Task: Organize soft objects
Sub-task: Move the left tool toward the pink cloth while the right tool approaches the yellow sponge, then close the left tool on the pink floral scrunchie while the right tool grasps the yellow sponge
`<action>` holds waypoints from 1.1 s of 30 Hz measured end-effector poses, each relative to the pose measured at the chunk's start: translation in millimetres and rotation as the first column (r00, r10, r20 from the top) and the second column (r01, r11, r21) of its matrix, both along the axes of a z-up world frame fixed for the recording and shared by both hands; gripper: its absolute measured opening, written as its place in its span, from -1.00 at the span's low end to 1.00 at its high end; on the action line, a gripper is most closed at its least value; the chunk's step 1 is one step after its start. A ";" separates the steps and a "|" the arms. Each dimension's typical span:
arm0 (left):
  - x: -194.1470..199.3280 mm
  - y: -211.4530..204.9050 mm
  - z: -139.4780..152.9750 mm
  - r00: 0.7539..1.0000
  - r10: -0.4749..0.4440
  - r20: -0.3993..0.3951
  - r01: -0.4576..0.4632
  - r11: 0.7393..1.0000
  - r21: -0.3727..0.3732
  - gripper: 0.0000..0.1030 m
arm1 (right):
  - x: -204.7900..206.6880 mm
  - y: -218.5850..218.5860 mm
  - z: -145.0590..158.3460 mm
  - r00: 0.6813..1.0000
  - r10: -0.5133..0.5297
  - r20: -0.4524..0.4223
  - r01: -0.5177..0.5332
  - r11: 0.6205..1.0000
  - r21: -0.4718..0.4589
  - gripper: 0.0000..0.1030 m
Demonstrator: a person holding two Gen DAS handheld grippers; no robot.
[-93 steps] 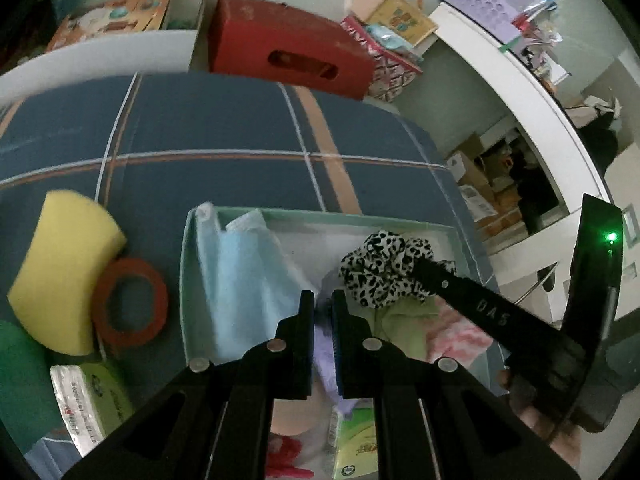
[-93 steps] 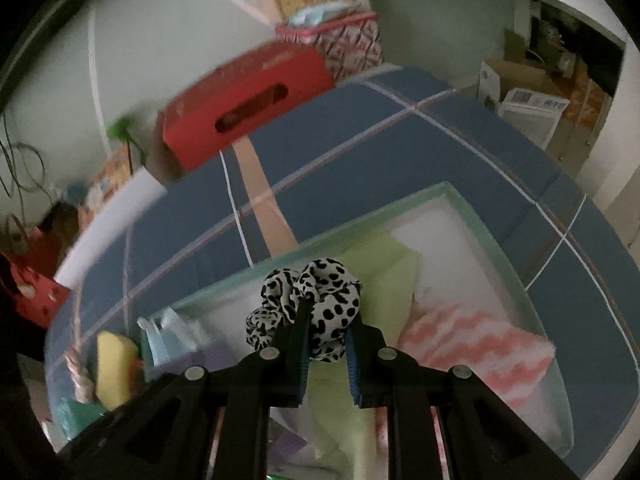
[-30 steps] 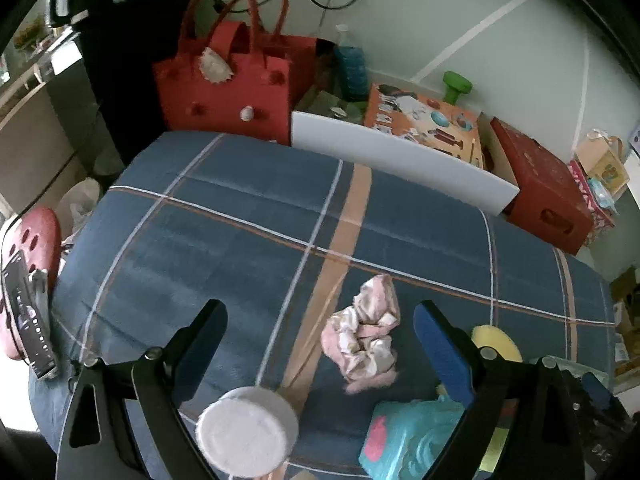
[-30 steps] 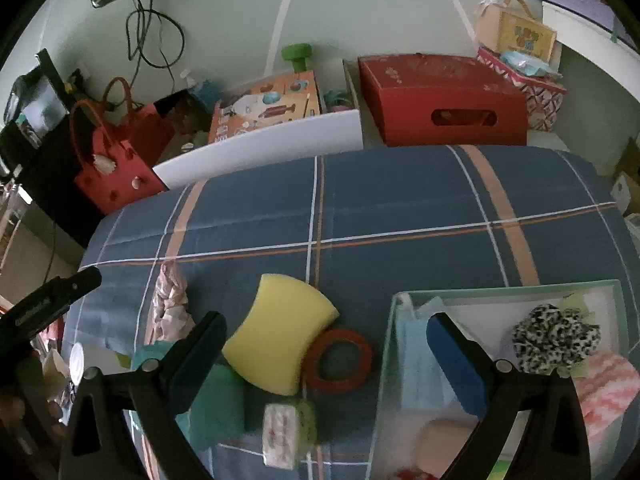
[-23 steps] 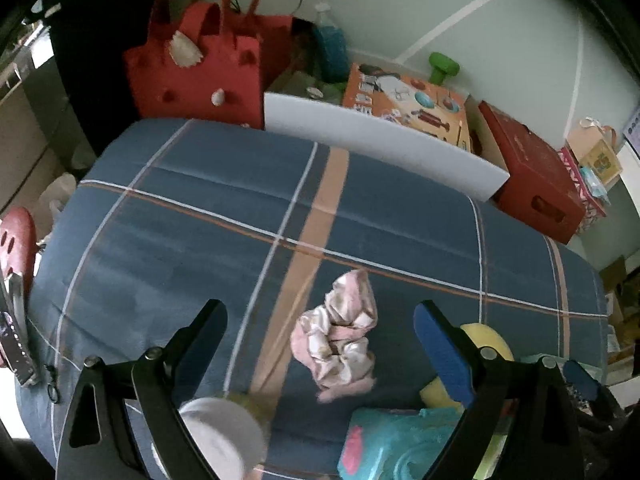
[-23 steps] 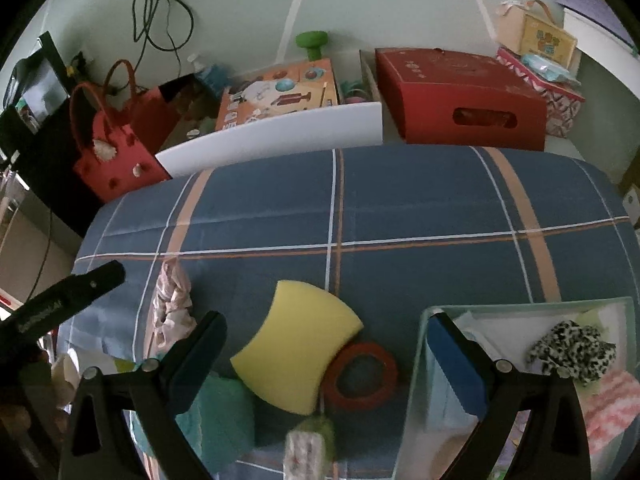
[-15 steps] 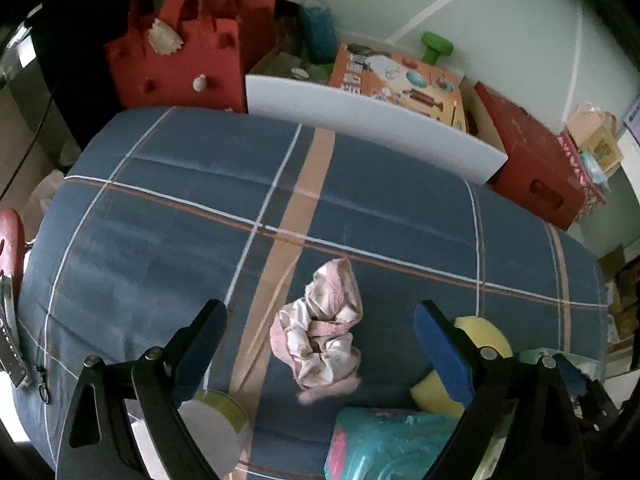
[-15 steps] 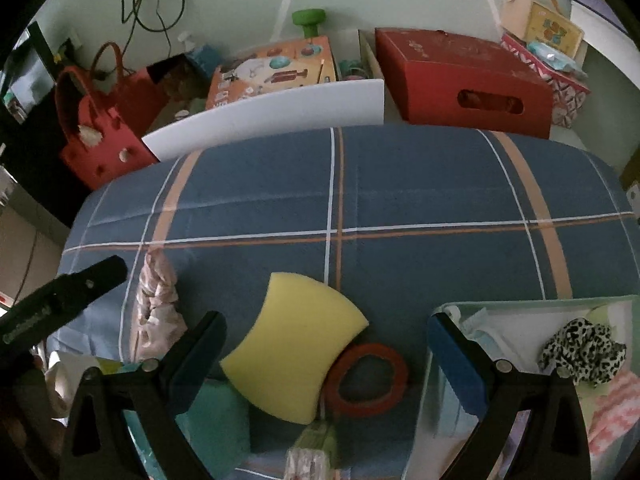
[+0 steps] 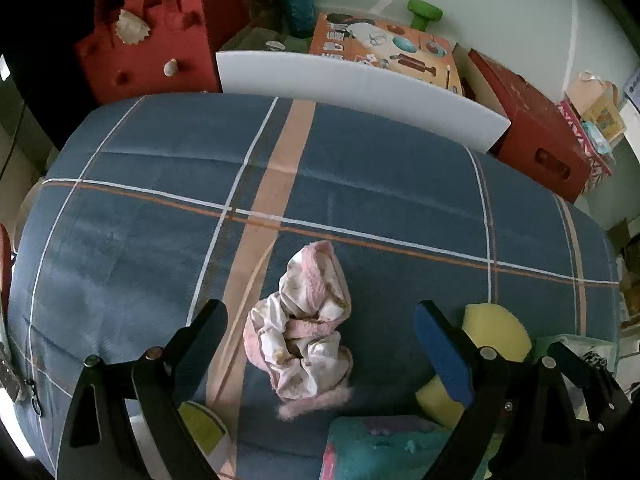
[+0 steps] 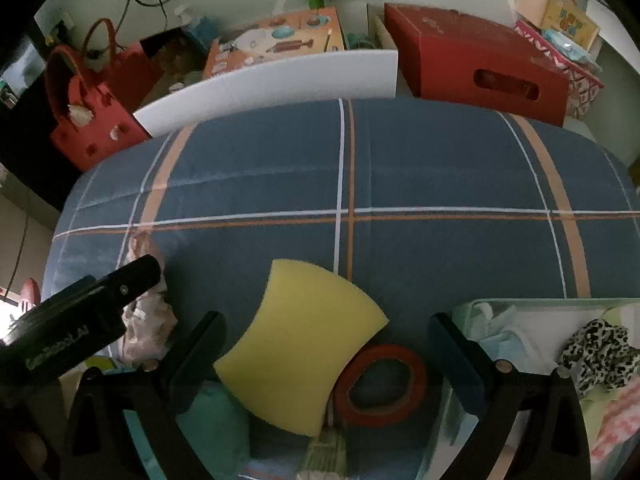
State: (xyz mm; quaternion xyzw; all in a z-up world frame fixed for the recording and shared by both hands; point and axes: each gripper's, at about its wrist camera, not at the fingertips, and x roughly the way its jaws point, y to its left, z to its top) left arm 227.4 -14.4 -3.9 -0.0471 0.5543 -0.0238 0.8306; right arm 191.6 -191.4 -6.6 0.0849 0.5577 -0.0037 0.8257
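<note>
A crumpled pink-and-white cloth [image 9: 306,330] lies on the blue plaid cover, between the wide-open fingers of my left gripper [image 9: 320,332], which hovers above it. My right gripper [image 10: 326,346] is open too, straddling a yellow sponge [image 10: 302,342] with a red ring [image 10: 380,386] beside it. At the right, a pale green tray [image 10: 532,304] holds a leopard-print scrunchie [image 10: 598,350], a light blue cloth [image 10: 500,338] and a pink striped cloth [image 10: 618,426]. The left gripper's body [image 10: 80,312] covers part of the pink cloth [image 10: 146,322] in the right wrist view.
A teal toy [image 9: 384,446] and a white round lid [image 9: 200,432] lie near the front edge. A teal soft item [image 10: 218,428] sits by the sponge. Behind the bed stand a white foam board [image 9: 360,92], a red bag [image 9: 148,48] and a red box [image 10: 476,64].
Both grippers, shut over the tray 3.1 s ago, are open now and have swung left. Over the last second the left one closed in on the pink cloth; the right one sank towards the sponge.
</note>
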 end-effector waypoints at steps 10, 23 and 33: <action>7.2 0.6 -15.2 0.999 -0.010 -0.038 0.010 1.000 -0.002 0.51 | 3.8 1.7 -11.6 0.999 0.009 -0.032 -0.009 1.000 0.000 0.97; 8.8 1.1 -31.8 0.997 -0.012 -0.073 0.014 1.000 0.027 -0.25 | 4.7 3.2 -14.1 1.000 0.015 -0.020 -0.015 1.000 0.017 0.58; 9.7 2.8 -34.8 0.998 -0.005 -0.059 0.006 1.000 0.028 -0.57 | 3.0 2.7 -8.9 1.000 0.020 0.013 -0.020 1.000 0.011 0.08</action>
